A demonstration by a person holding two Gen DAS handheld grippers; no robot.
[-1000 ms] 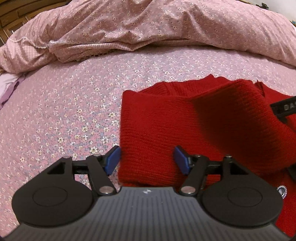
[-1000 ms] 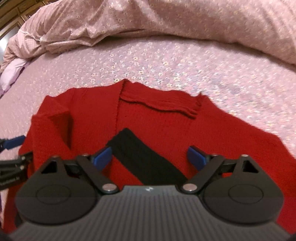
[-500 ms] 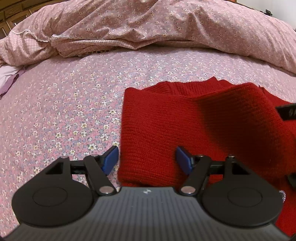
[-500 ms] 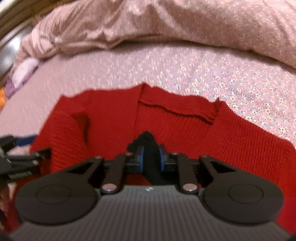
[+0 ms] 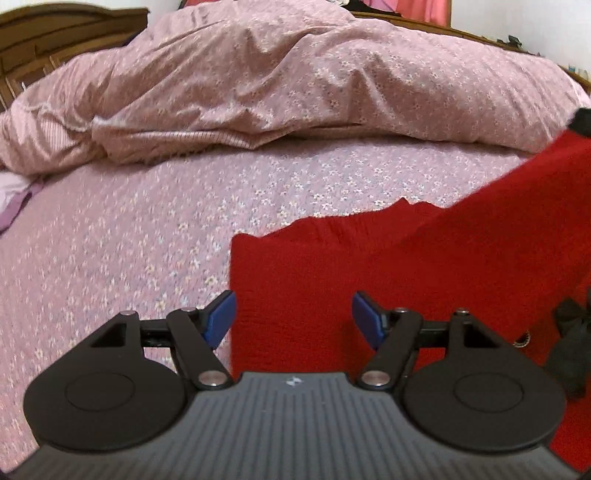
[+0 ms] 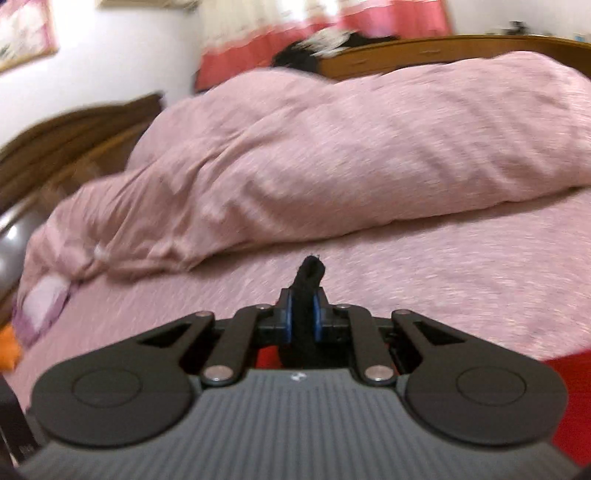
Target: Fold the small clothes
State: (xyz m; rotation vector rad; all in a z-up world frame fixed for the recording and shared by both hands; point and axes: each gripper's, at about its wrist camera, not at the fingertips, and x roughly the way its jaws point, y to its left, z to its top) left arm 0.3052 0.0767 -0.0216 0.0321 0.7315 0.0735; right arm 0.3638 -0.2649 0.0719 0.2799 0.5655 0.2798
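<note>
In the left wrist view, the left half of the frame is open flowered bed sheet (image 5: 122,236), flat and passable. Across the top, the heaped pink duvet (image 5: 295,85) walls off the far side. The red sweater (image 5: 369,266) fills the lower right, one sleeve rising to the right edge. In the right wrist view, bare sheet lies below the duvet.

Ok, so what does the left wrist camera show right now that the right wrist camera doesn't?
Only the left wrist view: the open left gripper over the spread body of the red sweater, one part drawn up toward the right.

Only the right wrist view: the right gripper shut on the sweater's black trim, plus wall and curtain.

Both: the pink floral sheet, bunched duvet and wooden headboard.
</note>
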